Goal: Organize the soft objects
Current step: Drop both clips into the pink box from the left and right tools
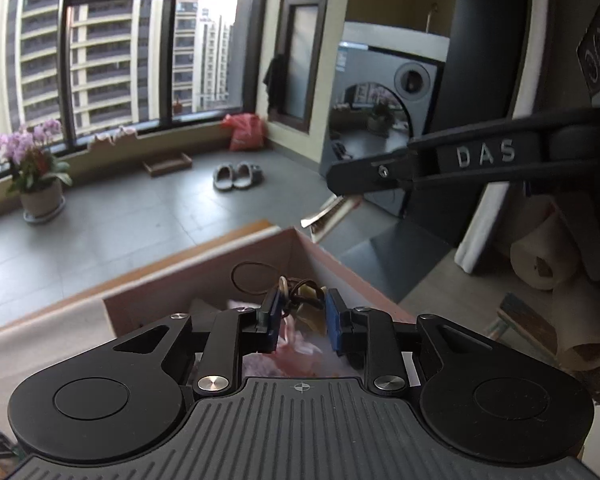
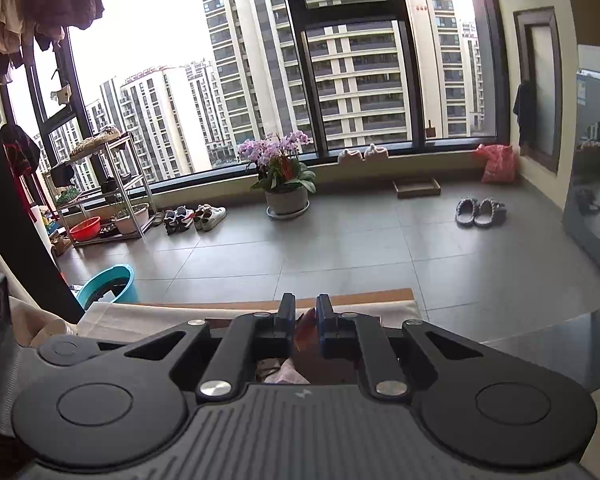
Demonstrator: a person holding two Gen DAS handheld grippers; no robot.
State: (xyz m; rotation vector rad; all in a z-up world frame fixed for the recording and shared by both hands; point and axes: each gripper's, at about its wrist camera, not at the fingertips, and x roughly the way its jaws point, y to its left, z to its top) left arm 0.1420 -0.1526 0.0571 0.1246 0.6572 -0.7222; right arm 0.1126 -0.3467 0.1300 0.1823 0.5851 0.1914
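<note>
In the left wrist view my left gripper [image 1: 300, 304] is over an open cardboard box [image 1: 204, 276] and is shut on a small soft item with brown straps and pale parts [image 1: 306, 292]. Pink and white soft things [image 1: 300, 340] lie in the box under it. The right gripper's black arm [image 1: 460, 160] crosses the upper right of this view. In the right wrist view my right gripper [image 2: 303, 312] has its jaws close together on a reddish soft piece [image 2: 306, 330]. Pale cloth [image 2: 284, 374] shows below it, mostly hidden by the gripper body.
A cloth-covered bench edge [image 2: 260, 306] runs ahead. On the tiled floor stand a potted orchid [image 2: 282, 176], grey slippers [image 2: 478, 210], a teal basin [image 2: 108, 284] and a shoe rack [image 2: 104, 188]. A washing machine [image 1: 384, 120] and paper rolls [image 1: 548, 256] are to the right.
</note>
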